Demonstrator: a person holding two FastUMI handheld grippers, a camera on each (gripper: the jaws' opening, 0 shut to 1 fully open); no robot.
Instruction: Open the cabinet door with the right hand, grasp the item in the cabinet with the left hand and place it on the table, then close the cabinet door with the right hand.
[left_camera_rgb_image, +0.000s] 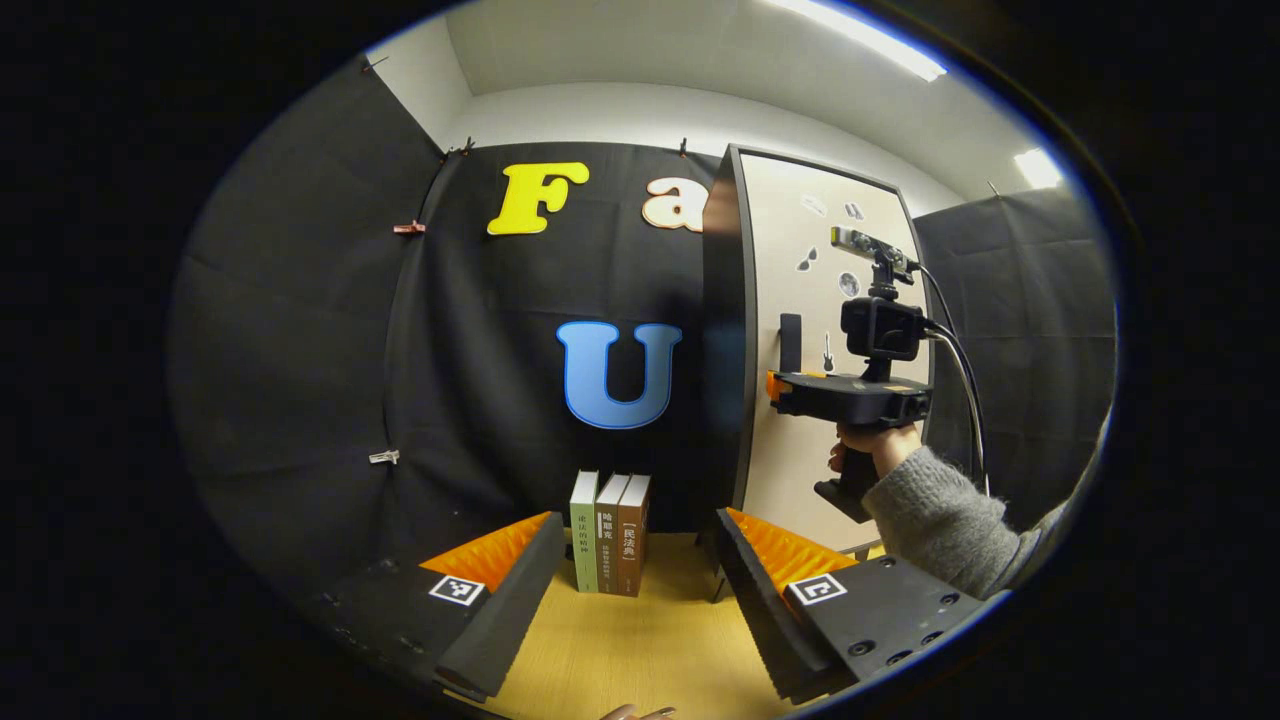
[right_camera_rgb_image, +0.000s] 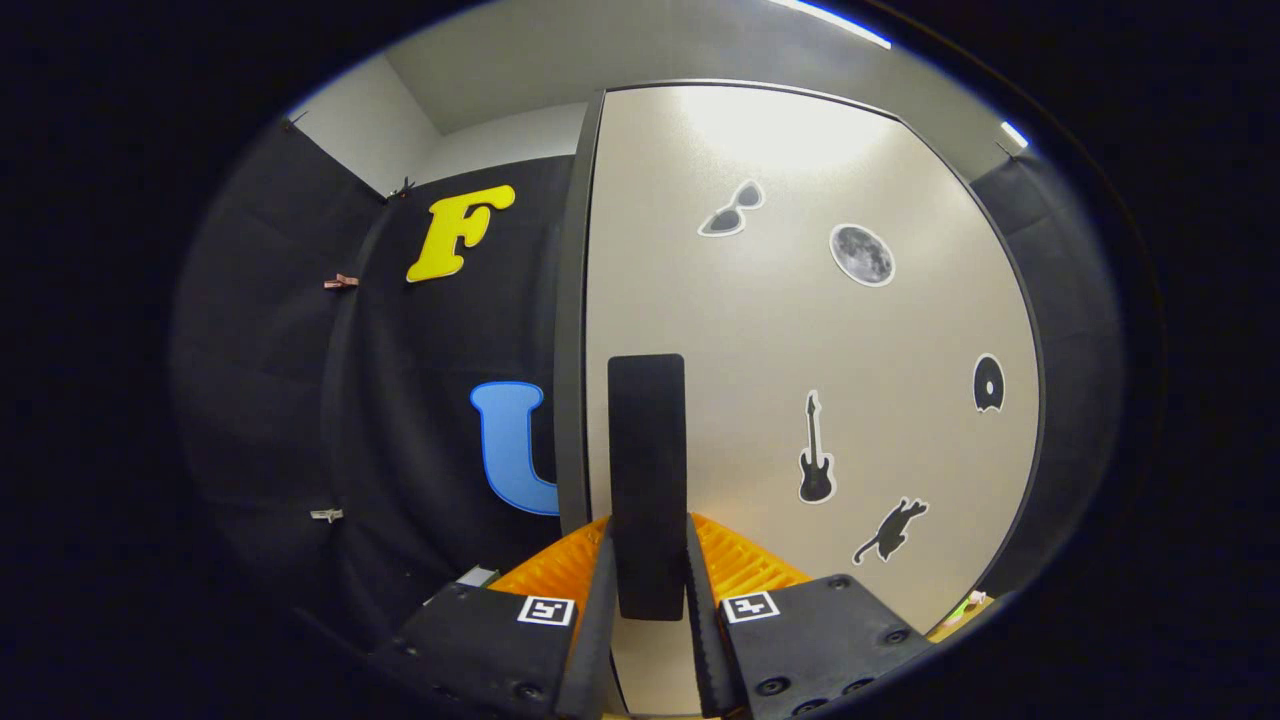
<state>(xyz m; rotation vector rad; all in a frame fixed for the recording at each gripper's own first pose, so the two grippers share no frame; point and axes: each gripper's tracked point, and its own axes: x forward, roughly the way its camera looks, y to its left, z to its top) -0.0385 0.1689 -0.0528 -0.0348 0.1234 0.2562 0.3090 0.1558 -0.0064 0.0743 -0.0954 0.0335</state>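
Your right tool (right_camera_rgb_image: 648, 580) is at the cabinet door (right_camera_rgb_image: 800, 330), its two fingers closed in against either side of the dark upright handle (right_camera_rgb_image: 647, 470) near the door's left edge. In the left gripper view the same tool (left_camera_rgb_image: 775, 385) meets the door at the handle (left_camera_rgb_image: 790, 342), gripped by your hand (left_camera_rgb_image: 875, 445) in a grey sleeve (left_camera_rgb_image: 950, 520). The door stands shut, so the item inside is hidden. Your left tool (left_camera_rgb_image: 640, 580) hangs wide open and holds nothing, above the wooden desk (left_camera_rgb_image: 650, 650). Three upright books (left_camera_rgb_image: 610, 545) stand on the desk just left of the cabinet, between the fingers as seen.
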